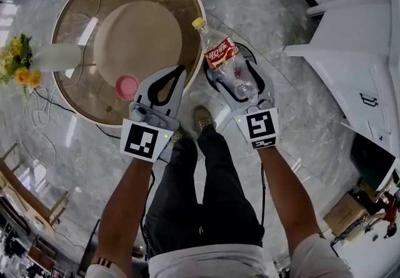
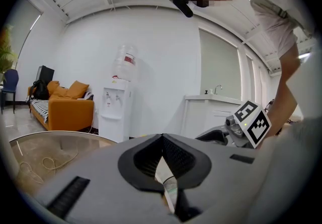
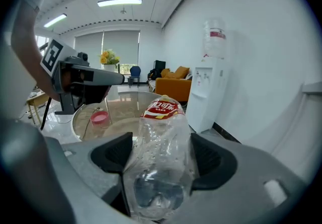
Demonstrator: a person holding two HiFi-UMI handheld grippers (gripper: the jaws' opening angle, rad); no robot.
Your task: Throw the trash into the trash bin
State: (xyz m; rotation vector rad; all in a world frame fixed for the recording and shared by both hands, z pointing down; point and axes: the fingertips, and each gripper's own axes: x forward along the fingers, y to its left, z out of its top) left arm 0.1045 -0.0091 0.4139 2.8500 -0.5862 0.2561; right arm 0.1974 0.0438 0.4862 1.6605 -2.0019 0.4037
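A crushed clear plastic bottle (image 1: 225, 58) with a red label and a yellow cap lies lengthwise between the jaws of my right gripper (image 1: 237, 74), cap pointing away from me. In the right gripper view both pads press on the bottle (image 3: 161, 147), one on each side. My left gripper (image 1: 178, 74) hovers over the near edge of the round glass table (image 1: 75, 102), beside a small pink cup (image 1: 127, 87). Its fingertips (image 2: 162, 136) meet, and I see nothing held there. No trash bin is clearly visible; a dark curved rim (image 1: 251, 52) shows just past the bottle.
A white vase with yellow flowers (image 1: 25, 61) and a loose cable sit on the table. White cabinets (image 1: 356, 52) stand to the right. A water dispenser (image 2: 116, 109) and an orange sofa (image 2: 65, 107) line the far wall. My legs and shoes (image 1: 203, 122) are on the marble floor below.
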